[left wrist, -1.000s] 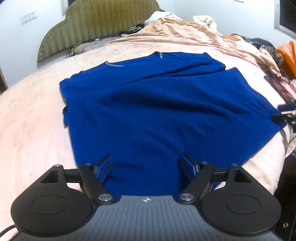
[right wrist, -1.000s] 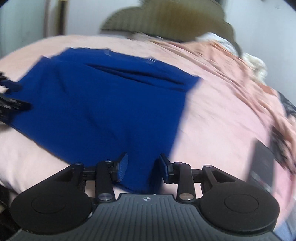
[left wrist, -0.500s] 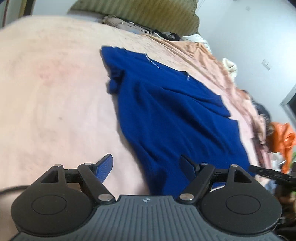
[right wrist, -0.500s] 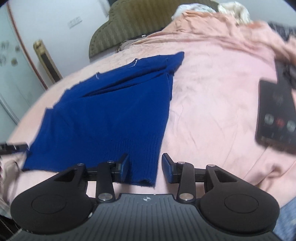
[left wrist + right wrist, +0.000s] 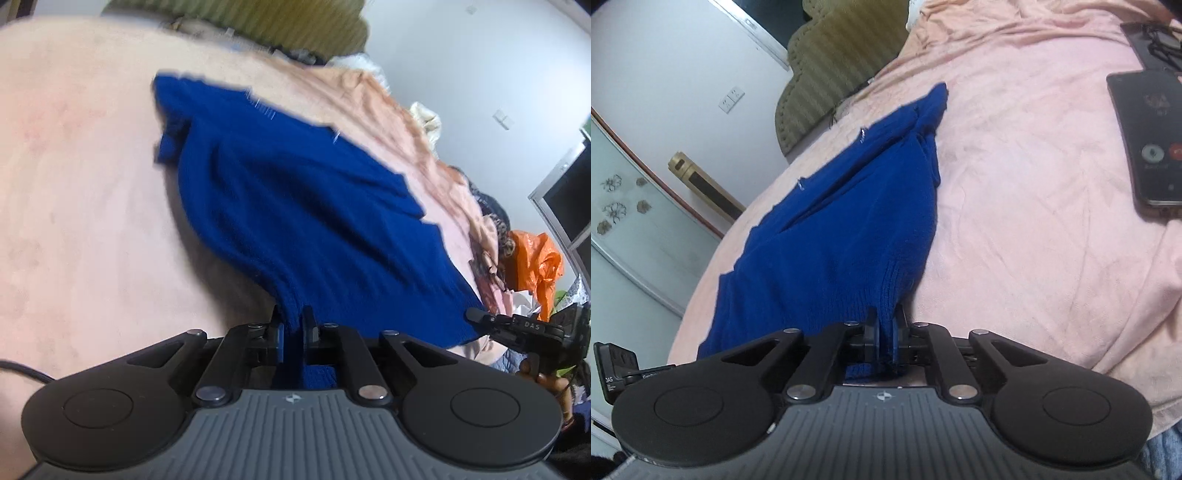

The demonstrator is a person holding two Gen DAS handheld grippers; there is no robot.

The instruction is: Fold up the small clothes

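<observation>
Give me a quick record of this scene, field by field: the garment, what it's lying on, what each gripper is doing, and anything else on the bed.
garment: blue knit sweater, spread flat, ribbed hem nearest the cameras
surface: pink blanket over a bed
left gripper: shut on the hem's left corner
right gripper: shut on the hem's right corner
other items: phone, screen lit, on the blanket right of the sweater
background: olive headboard

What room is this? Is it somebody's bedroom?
Most likely a bedroom. A blue sweater lies on a big bed with a pink blanket, an olive padded headboard stands behind, and a phone rests on the covers.
</observation>
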